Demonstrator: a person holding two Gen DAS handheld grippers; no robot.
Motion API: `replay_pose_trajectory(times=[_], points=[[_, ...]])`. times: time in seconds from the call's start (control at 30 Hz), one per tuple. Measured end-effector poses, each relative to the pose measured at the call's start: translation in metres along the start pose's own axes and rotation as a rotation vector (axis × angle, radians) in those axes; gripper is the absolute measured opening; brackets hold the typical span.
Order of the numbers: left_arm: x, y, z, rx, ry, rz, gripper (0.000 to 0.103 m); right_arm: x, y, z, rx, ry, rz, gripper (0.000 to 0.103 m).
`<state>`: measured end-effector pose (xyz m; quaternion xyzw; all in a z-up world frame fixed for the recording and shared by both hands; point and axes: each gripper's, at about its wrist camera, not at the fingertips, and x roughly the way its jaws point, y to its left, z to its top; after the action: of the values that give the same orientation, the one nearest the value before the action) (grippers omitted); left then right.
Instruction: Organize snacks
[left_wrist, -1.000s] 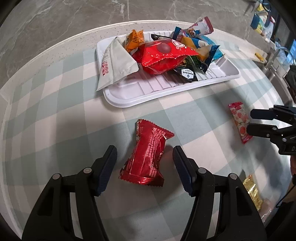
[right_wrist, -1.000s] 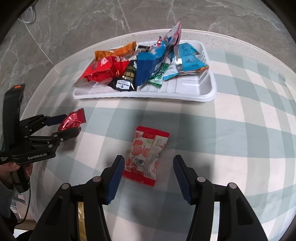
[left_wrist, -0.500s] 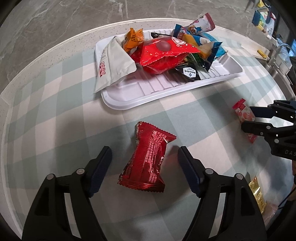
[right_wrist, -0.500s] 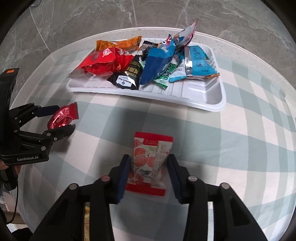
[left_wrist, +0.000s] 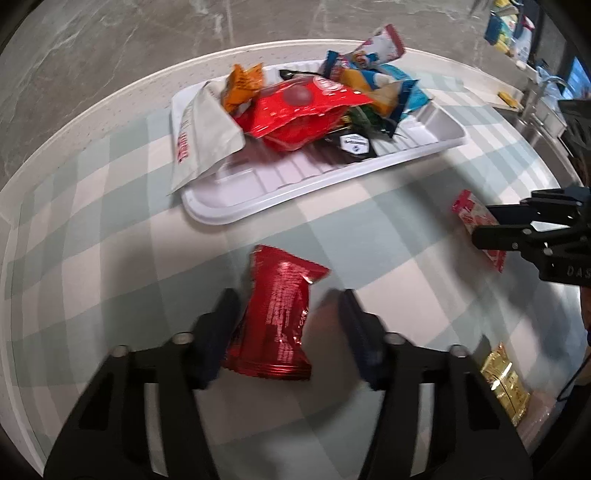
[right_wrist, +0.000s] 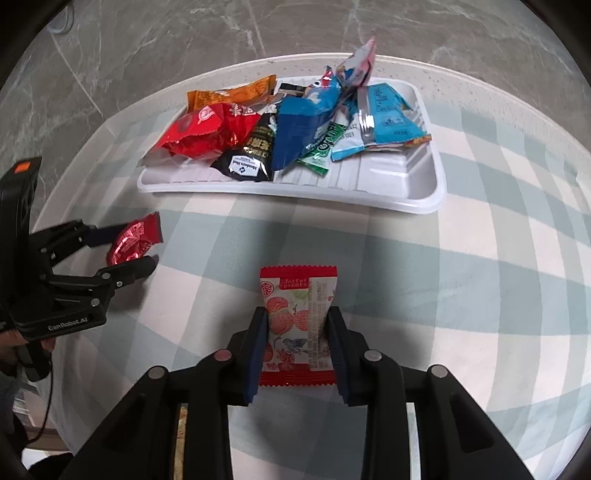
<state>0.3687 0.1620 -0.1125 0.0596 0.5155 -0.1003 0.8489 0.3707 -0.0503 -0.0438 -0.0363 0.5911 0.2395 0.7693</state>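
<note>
A red foil packet (left_wrist: 277, 314) lies on the checked cloth between the fingers of my left gripper (left_wrist: 287, 295). Its jaws are closing: the left pad touches the packet, and a gap shows at the right pad. A strawberry-print packet (right_wrist: 297, 291) sits in my right gripper (right_wrist: 297, 314), whose jaws are closing with both pads on the packet's sides. Beyond both stands a white tray (left_wrist: 295, 195) piled with several snack bags. The right wrist view shows the left gripper (right_wrist: 125, 251) at the left, and the left wrist view shows the right gripper (left_wrist: 484, 223) at the right.
A gold packet (left_wrist: 504, 380) lies near the table's edge, right of the left gripper. The round table's rim (right_wrist: 110, 122) curves behind the tray (right_wrist: 406, 206), with grey marble floor beyond. A counter with a sink (left_wrist: 535, 107) stands at the far right.
My left gripper's jaws spread wider, then narrowed around the red packet. My right gripper's jaws came together onto the strawberry packet's sides. Neither hand shifted much.
</note>
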Motion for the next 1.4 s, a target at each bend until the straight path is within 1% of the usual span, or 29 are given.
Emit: replay_pose_trajectory(times=[0.03,0.07,0.17,0.37,0.8,1.03,1.4], points=[[0.000,-0.001,0.001,0.000,-0.001,-0.006,0.033,-0.001,-0.002,0.000,0.009,0.000,0.008,0.034],[-0.001,-0.001,0.001,0.002,0.000,-0.008,0.030,-0.002,-0.003,-0.001,0.017,0.000,0.015,0.034],[-0.001,-0.001,0.001,0.001,-0.003,-0.017,0.029,-0.004,-0.007,-0.003,0.038,0.001,0.032,0.034],[-0.004,-0.001,-0.002,-0.012,-0.007,-0.035,0.029,-0.010,-0.020,-0.008,0.092,0.000,0.079,0.034],[-0.017,-0.003,-0.009,-0.015,-0.020,-0.071,0.029,-0.018,-0.023,-0.007,0.164,-0.015,0.127,0.034],[-0.031,-0.002,-0.002,-0.013,-0.048,-0.099,0.028,-0.029,-0.021,-0.003,0.168,-0.034,0.150,0.034],[-0.064,-0.001,0.020,-0.015,-0.114,-0.151,0.029,-0.042,-0.011,0.018,0.157,-0.073,0.192,0.034]])
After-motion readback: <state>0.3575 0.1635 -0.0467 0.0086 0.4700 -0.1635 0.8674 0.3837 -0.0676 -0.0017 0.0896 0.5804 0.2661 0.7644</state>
